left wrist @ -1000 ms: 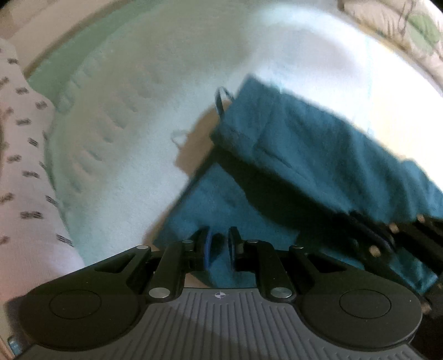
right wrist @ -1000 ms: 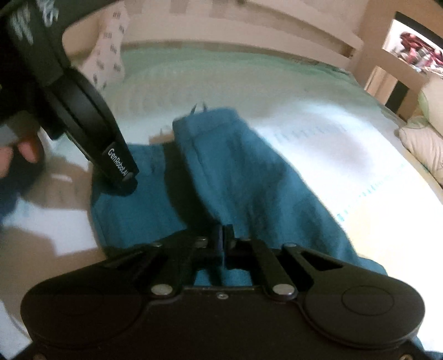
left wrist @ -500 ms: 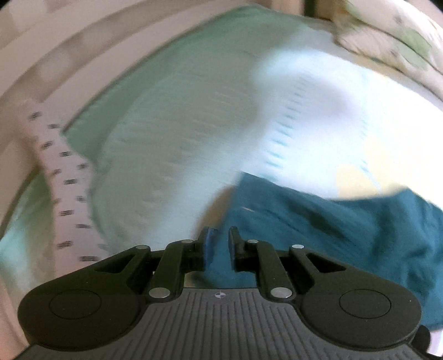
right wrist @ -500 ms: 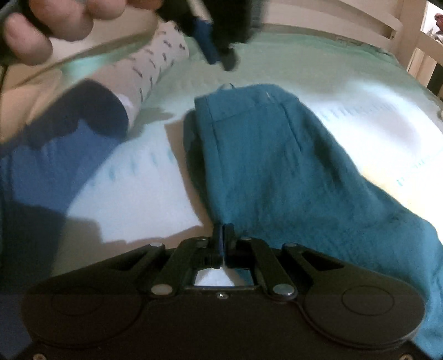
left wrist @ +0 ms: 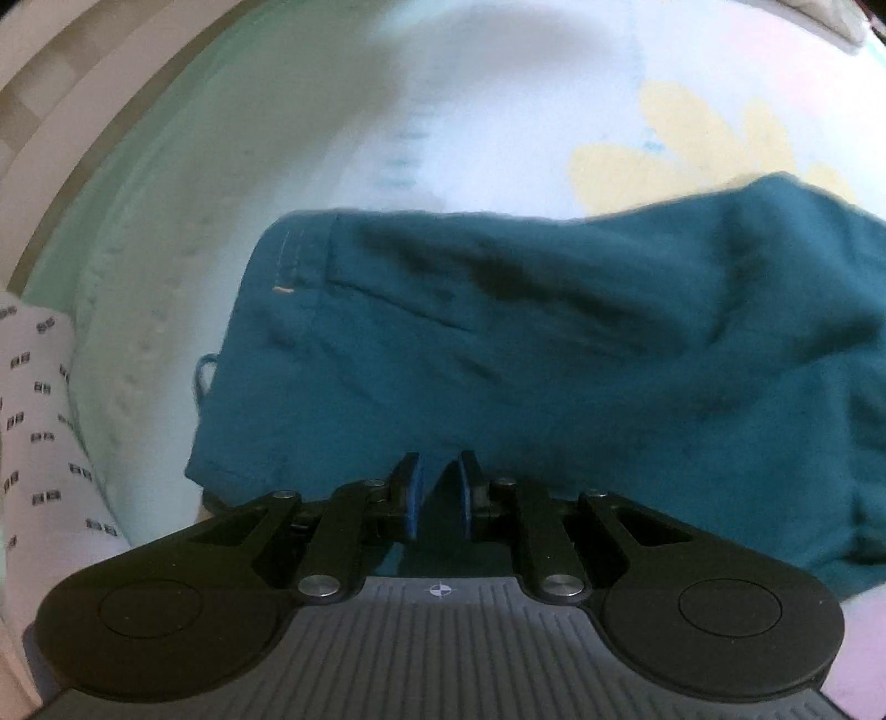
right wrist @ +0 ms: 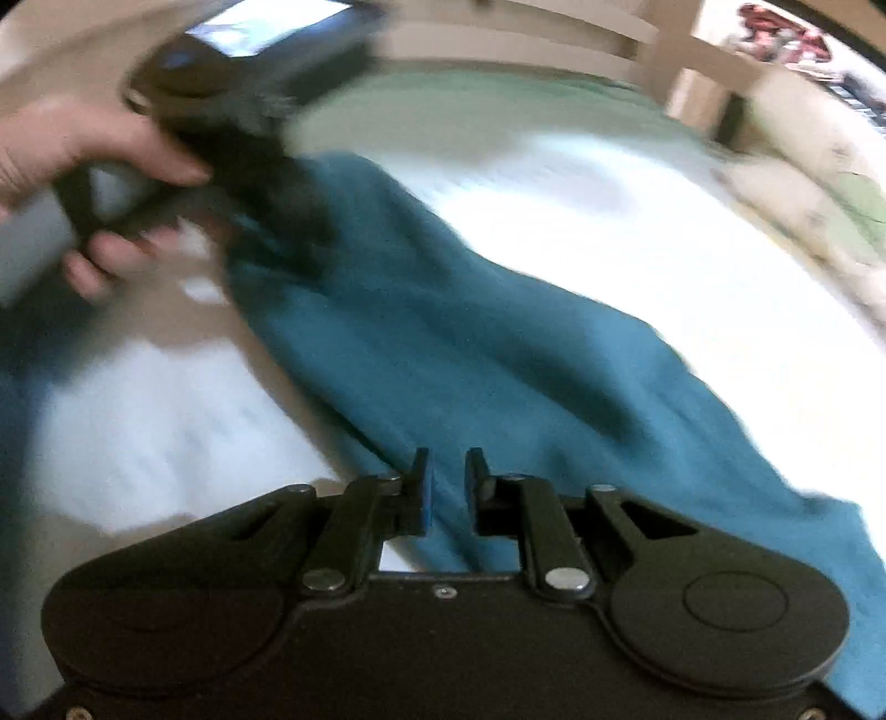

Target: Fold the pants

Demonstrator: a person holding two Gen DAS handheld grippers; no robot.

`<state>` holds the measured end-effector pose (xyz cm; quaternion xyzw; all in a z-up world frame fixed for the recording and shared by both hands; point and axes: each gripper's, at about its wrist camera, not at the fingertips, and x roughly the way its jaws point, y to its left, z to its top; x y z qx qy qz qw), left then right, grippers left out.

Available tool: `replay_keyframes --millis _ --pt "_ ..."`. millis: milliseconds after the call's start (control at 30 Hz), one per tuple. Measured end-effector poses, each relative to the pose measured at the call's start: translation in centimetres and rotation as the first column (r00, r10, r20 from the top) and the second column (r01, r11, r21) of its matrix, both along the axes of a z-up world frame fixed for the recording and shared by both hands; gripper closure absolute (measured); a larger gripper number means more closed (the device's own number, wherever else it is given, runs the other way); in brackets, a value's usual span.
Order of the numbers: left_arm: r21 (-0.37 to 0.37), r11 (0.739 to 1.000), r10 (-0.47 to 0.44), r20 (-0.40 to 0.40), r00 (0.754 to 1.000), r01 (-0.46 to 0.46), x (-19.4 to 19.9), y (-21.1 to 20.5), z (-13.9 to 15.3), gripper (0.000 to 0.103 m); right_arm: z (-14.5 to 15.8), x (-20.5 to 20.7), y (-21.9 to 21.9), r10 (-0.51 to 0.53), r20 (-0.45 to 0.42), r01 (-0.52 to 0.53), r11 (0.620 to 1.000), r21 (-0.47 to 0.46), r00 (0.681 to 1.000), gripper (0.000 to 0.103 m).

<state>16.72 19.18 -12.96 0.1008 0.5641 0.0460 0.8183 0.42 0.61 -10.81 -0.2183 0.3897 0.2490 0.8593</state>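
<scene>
Teal pants [left wrist: 554, 354] lie folded lengthwise on the bed, waistband end at the left in the left wrist view. My left gripper [left wrist: 438, 487] is open with a narrow gap, low over the near edge of the pants, with teal cloth showing between the jaws. In the right wrist view the pants [right wrist: 470, 360] run from upper left to lower right. My right gripper [right wrist: 446, 482] is open a little above the pants' near edge. The left gripper [right wrist: 238, 127], blurred, sits at the waistband end, held by a hand [right wrist: 83, 166].
The bed has a pale green and white quilt [left wrist: 221, 194]. A white patterned pillow [left wrist: 39, 432] lies at the left. A floral pillow [right wrist: 830, 221] lies at the right. A wooden bed frame [right wrist: 554, 39] runs behind.
The right gripper has opened from shut. The left gripper swung up, then came down at the waistband end. The pants now lie with one half folded over the other.
</scene>
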Motion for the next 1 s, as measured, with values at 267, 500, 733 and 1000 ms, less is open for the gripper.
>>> replay_keyframes --millis 267,500,733,1000 --pt "-0.069 0.995 0.075 0.007 0.997 -0.075 0.0 1.0 0.0 0.088 -1.1 0.2 -2.2 -0.015 -0.004 0.014 0.998 -0.064 1.000 0.080" --pt "-0.087 0.993 0.079 0.002 0.997 -0.079 0.5 1.4 0.3 0.088 -2.6 -0.3 -1.3 0.067 -0.004 -0.067 0.989 -0.135 0.998 0.080" --pt "-0.092 0.993 0.078 -0.002 0.997 -0.078 0.7 1.7 0.3 0.088 -2.4 -1.1 -1.2 0.094 0.015 -0.092 0.987 -0.134 0.995 0.064" --pt "-0.077 0.995 0.070 -0.001 0.998 -0.070 0.6 1.3 0.2 0.088 -2.4 -0.8 -0.2 0.104 0.029 -0.099 0.987 -0.128 0.994 0.065"
